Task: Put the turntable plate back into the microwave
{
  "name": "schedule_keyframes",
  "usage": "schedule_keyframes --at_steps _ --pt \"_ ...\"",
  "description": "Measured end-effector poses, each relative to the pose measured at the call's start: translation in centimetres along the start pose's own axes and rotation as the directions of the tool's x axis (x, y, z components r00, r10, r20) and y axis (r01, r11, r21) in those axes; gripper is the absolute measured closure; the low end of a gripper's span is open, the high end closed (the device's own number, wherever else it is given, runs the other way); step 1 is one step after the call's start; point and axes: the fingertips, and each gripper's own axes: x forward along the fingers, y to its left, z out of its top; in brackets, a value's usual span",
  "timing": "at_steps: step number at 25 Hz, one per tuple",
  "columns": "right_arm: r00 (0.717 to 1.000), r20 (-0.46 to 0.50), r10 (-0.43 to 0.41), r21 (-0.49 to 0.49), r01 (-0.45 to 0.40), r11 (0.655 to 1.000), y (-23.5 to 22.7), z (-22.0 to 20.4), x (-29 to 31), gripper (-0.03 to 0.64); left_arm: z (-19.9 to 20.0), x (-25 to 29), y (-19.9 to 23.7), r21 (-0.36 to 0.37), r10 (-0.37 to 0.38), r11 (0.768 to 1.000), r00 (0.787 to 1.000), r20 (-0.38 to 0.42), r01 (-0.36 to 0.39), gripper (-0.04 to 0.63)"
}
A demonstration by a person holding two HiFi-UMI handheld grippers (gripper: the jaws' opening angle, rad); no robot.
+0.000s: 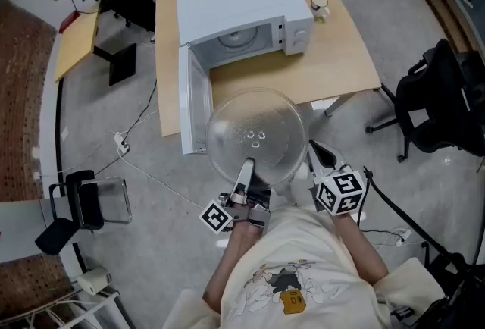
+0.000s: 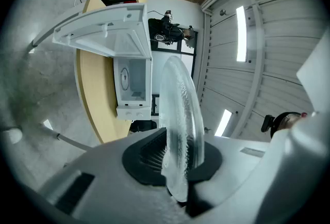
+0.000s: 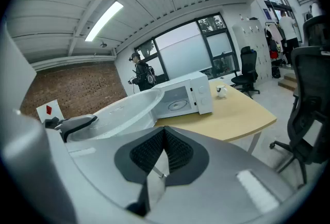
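Grip first: the left gripper (image 1: 246, 168), low in the centre of the head view, has its jaws clamped on the near rim of the glass turntable plate (image 1: 256, 134). In the left gripper view that rim stands edge-on between the ribbed pads. Just right of the plate, the right gripper (image 1: 322, 157) has its jaws pressed together on nothing. Its tips lie close beside the plate's right edge, though contact cannot be judged. The plate is carried in the air, roughly level, reaching up the frame from the left jaws. It overlaps the near edge of the wooden table (image 1: 341, 70) but is not yet inside anything. As a disc it has no long axis, so what matters is that its whole width lies ahead of the left jaws and points toward the oven. The open door (image 1: 193, 104) hangs at the plate's left. Beyond it, in the upper centre, the white microwave (image 1: 242, 1) shows its open cavity (image 1: 239, 39) facing the plate. A mug (image 1: 320, 7) stands at the microwave's right.
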Motion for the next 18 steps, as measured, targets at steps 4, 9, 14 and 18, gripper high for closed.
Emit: schedule_keyframes --at_steps 4,9,14,18 --pt "1.000 -0.013 -0.003 -0.021 0.003 1.000 0.8 -0.3 0.0 0.612 0.1 -0.4 -0.3 -0.016 0.000 1.000 1.000 -0.008 0.000 0.563" --pt "1.000 -0.017 -0.013 -0.032 0.013 0.999 0.9 -0.3 -0.3 0.612 0.2 -0.7 -0.7 -0.015 -0.016 1.000 1.000 0.003 0.016 0.563" --pt "0.999 -0.050 -0.012 -0.044 0.010 0.999 0.1 -0.7 -0.1 0.611 -0.3 -0.5 -0.4 -0.033 -0.013 0.999 1.000 0.017 0.014 0.563" --pt "0.999 -0.034 0.000 -0.033 -0.001 0.999 -1.1 0.1 0.1 0.609 -0.7 0.0 0.2 -0.049 0.004 0.999 0.999 0.037 -0.002 0.563"
